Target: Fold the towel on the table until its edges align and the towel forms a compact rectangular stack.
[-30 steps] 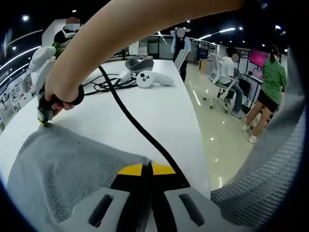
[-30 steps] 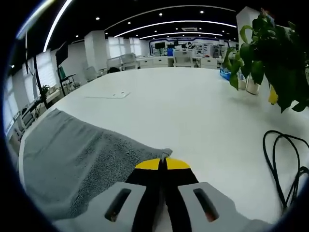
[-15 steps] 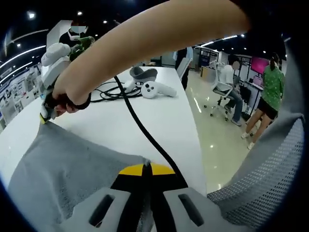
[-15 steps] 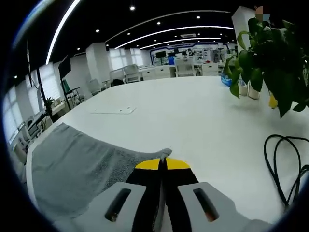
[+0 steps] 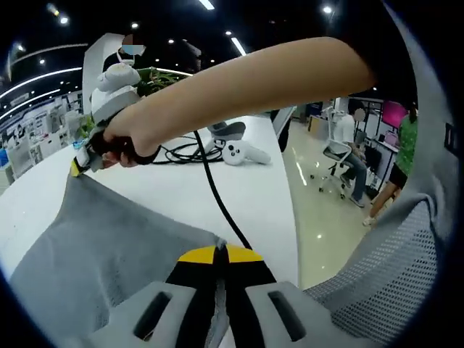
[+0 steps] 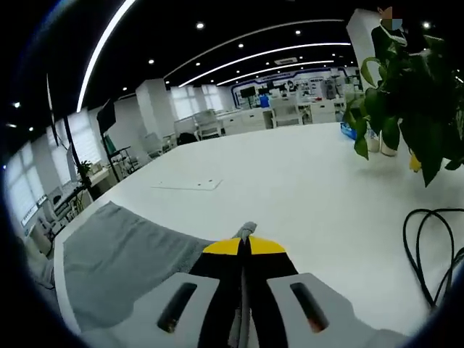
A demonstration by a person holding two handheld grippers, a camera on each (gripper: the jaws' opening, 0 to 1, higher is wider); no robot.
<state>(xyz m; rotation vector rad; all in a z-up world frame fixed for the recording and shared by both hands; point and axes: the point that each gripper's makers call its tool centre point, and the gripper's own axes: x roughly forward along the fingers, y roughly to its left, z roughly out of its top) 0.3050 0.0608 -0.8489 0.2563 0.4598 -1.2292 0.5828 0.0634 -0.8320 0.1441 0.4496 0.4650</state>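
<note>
The towel, grey terry, fills the lower left of the left gripper view and the lower left of the right gripper view, spread over the white table. Both grippers hold an edge of it. The left gripper has its yellow-tipped fingers together on a towel corner at bottom centre. The right gripper likewise has its fingers clamped on a corner, a small tuft of cloth poking out above the tips. In the left gripper view the right gripper also appears at upper left, held in the person's hand, pinching the far corner with the cloth sloping up to it.

The step in hand looks like carrying one edge over to fold the towel in half. To do it well, keep both grips firm and raise the two corners level, so the edge between them stays taut. Carry it across towards the opposite edge at the same pace with both hands, lower it until corners meet corners, and let go only when the edges line up.

A black cable runs across the table just beside the towel, near a white controller; keep the cloth from dragging it. A plant stands at the upper right of the right gripper view, well apart.
</note>
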